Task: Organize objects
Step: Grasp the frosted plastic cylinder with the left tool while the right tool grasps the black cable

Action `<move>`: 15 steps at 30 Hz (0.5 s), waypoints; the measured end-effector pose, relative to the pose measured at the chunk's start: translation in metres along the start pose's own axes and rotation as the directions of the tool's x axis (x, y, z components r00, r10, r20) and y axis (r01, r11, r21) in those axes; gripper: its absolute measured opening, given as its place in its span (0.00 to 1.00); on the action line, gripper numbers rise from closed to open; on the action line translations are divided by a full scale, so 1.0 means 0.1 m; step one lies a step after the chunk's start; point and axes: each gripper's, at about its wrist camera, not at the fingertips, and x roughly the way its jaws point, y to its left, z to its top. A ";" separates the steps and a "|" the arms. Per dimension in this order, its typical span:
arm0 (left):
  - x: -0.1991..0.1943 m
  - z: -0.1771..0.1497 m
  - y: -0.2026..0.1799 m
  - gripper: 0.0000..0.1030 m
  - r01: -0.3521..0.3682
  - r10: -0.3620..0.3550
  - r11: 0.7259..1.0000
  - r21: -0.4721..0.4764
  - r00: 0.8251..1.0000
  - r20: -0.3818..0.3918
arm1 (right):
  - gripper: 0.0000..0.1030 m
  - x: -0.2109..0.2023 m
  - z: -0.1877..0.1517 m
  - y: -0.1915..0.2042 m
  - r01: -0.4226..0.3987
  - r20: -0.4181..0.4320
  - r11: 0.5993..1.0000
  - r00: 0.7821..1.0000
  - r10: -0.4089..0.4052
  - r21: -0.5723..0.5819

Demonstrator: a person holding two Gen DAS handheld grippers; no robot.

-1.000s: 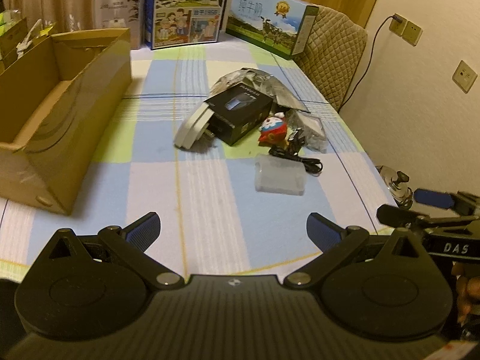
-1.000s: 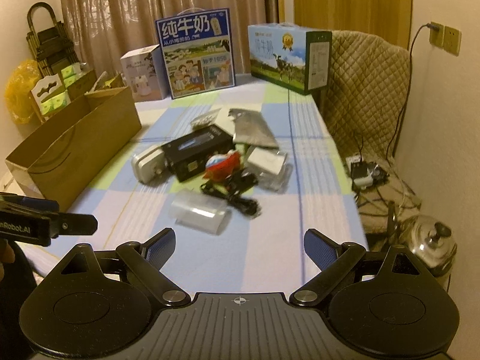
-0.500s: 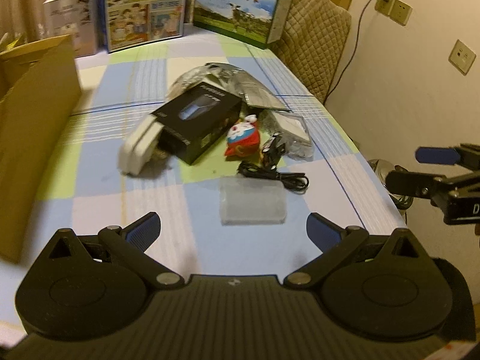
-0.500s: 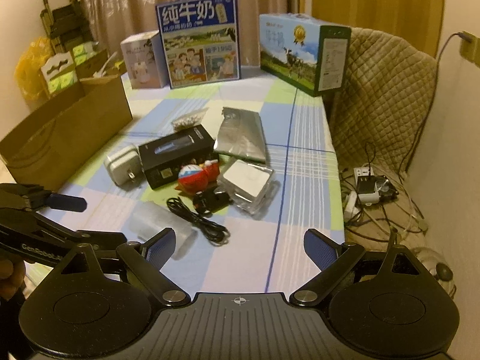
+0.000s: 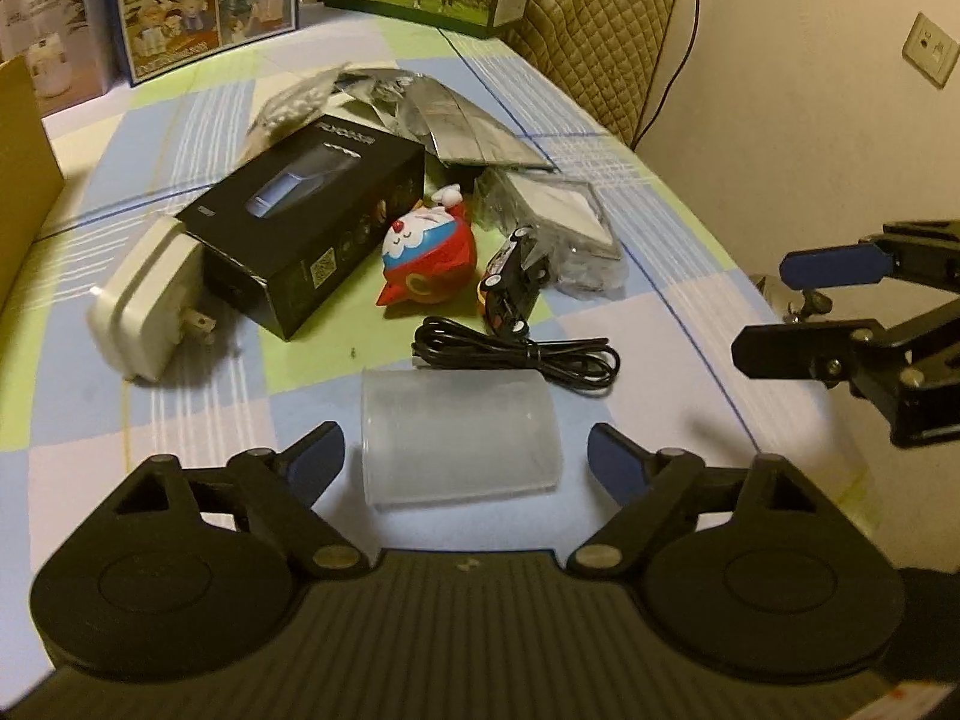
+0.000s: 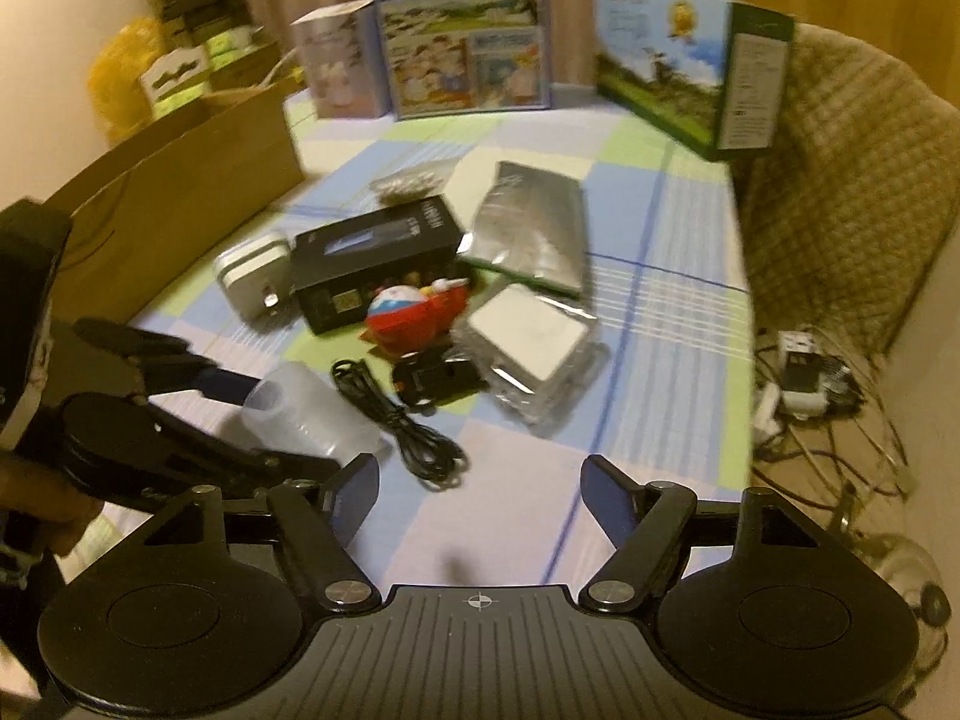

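A translucent plastic cup (image 5: 459,438) lies on its side on the checked tablecloth (image 5: 198,420). It sits between the fingers of my left gripper (image 5: 465,456), whose jaws are closing, with small gaps still beside both pads. The right wrist view shows that gripper (image 6: 282,426) around the cup (image 6: 312,414) from the left. My right gripper (image 6: 480,495) hovers over bare cloth, jaws closing on nothing, just short of a black cable (image 6: 414,426). Behind lie a red and blue toy figure (image 5: 429,258), a black toy car (image 5: 513,282), a black box (image 5: 306,228) and a white charger (image 5: 150,300).
An open cardboard box (image 6: 174,204) stands at the left. A bagged white item (image 5: 558,222) and a silver foil bag (image 5: 456,126) lie further back. Milk cartons (image 6: 462,36) line the far edge. A padded chair (image 6: 840,180) and floor cables (image 6: 804,372) are at the right.
Both grippers have come forward and down toward the pile, and their jaws have narrowed. The cup, earlier ahead of the left gripper, now lies between its fingers.
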 end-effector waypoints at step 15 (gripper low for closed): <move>-0.21 -0.16 0.54 0.64 -0.014 0.016 0.998 0.062 0.999 -0.032 | 0.29 0.88 0.27 0.37 -0.073 -0.221 0.958 0.975 0.011 -0.276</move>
